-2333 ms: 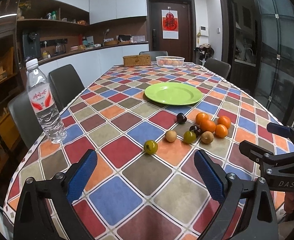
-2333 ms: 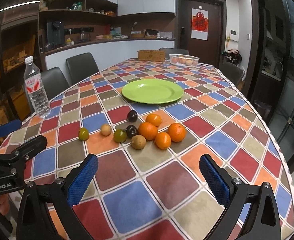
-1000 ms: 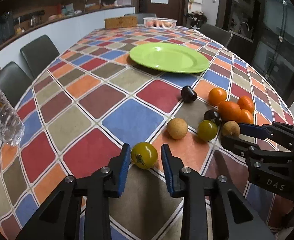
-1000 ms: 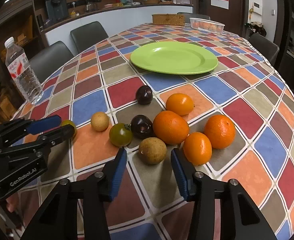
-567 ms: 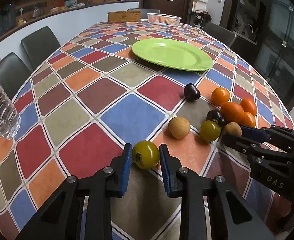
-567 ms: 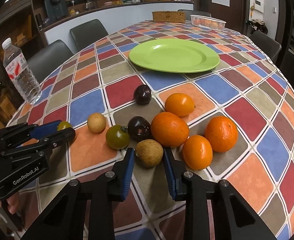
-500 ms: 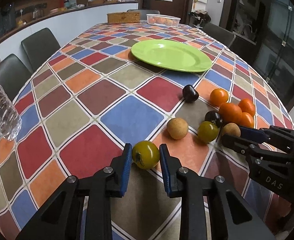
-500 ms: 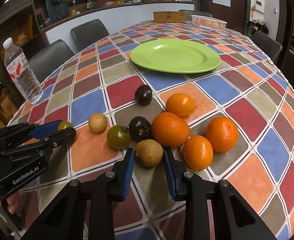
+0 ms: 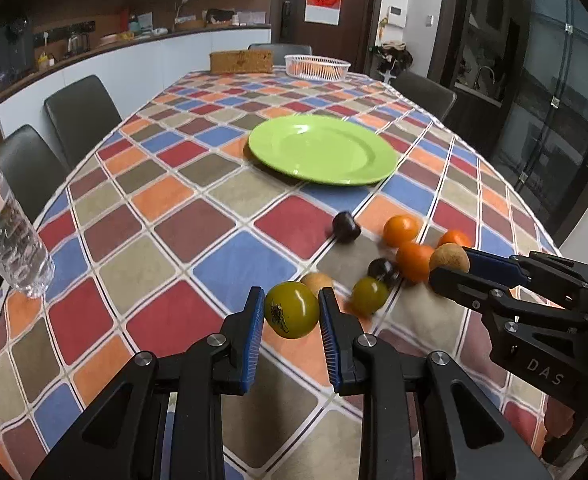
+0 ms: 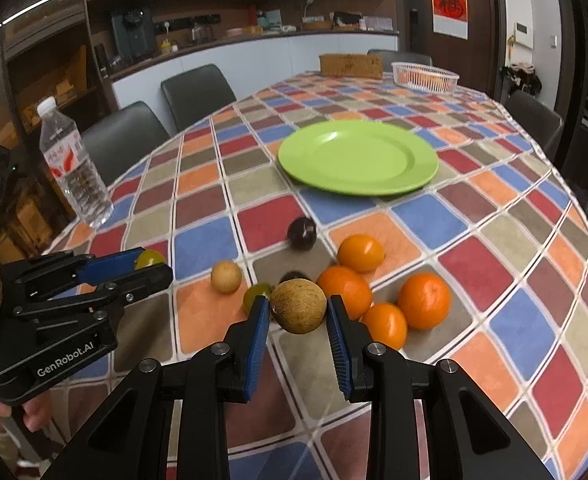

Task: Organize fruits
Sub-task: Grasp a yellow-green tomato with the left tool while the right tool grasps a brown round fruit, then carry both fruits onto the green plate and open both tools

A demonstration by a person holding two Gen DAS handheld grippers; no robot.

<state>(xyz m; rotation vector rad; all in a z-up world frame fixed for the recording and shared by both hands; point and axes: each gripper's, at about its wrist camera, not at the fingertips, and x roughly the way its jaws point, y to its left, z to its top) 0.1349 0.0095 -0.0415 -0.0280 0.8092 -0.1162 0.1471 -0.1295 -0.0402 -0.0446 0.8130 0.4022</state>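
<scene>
We see the left claw (image 9: 291,314) clenched on a green tomato (image 9: 291,310) and the right claw (image 10: 298,314) clenched on a tan round fruit (image 10: 298,306), both held above the bench (image 9: 229,256). Oranges (image 10: 424,300) and dark plums (image 10: 302,232) lie on its checkered cloth near a bare green plate (image 10: 358,158), with a water bottle (image 10: 73,168) at the left edge in a dining room.

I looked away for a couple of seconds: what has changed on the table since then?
Both hand-held grippers closed and lifted fruit. The left hand-held gripper shut on the green tomato and raised it off the tablecloth; the right hand-held gripper shut on the tan round fruit and lifted it. The green plate, oranges, dark plums and water bottle stayed where they were.
</scene>
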